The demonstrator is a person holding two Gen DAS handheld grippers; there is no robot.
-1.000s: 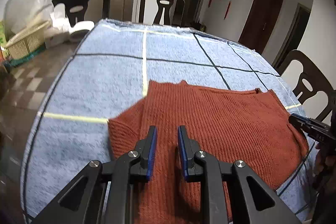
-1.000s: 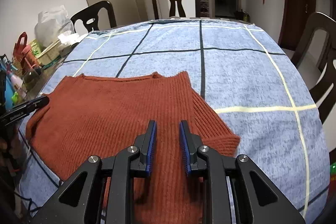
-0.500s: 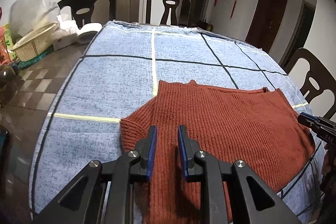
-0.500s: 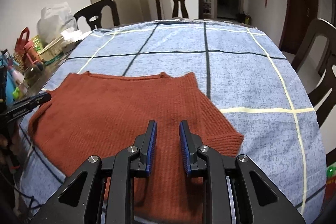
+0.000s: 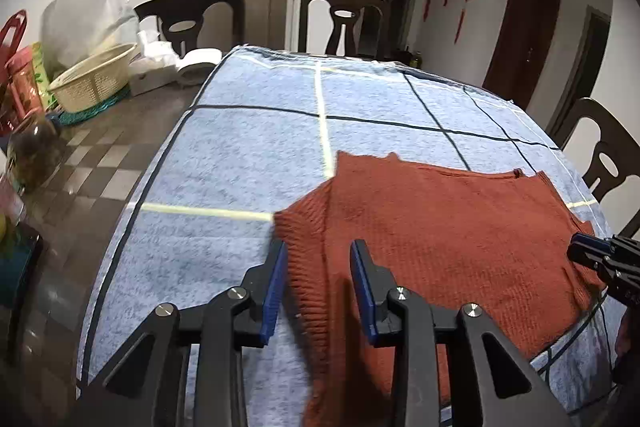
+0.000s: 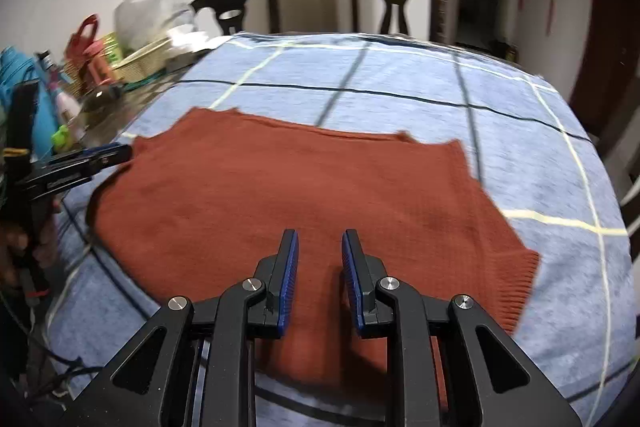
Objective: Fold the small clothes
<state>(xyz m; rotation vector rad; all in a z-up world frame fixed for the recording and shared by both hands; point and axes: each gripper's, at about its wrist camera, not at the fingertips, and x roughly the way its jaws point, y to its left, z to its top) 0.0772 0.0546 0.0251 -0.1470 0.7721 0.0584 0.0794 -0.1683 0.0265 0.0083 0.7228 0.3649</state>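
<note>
A rust-red knit sweater (image 5: 440, 239) lies spread flat on the blue checked cloth (image 5: 248, 155). My left gripper (image 5: 318, 251) hovers over the sweater's left sleeve cuff. Its jaws are opening, and the ribbed cuff edge shows in the gap without either pad pressing on it. In the right wrist view my right gripper (image 6: 320, 239) stands open over the sweater (image 6: 300, 195) near its lower middle, gripping nothing. The right sleeve cuff (image 6: 520, 283) lies off to its right. Each gripper shows in the other's view: the right gripper (image 5: 592, 255) and the left gripper (image 6: 96, 157).
Dark wooden chairs (image 5: 344, 23) ring the table. On the bare table top to the left stand a woven basket (image 5: 92, 79), white tissues (image 5: 160, 59), a glass jar (image 5: 32, 151), bottles and bags (image 6: 92, 63). Blue cloth stretches beyond the sweater.
The left gripper's jaws have spread wider and it has shifted left to the sleeve cuff. The right gripper has slid left over the sweater and rolled a little, jaws unchanged.
</note>
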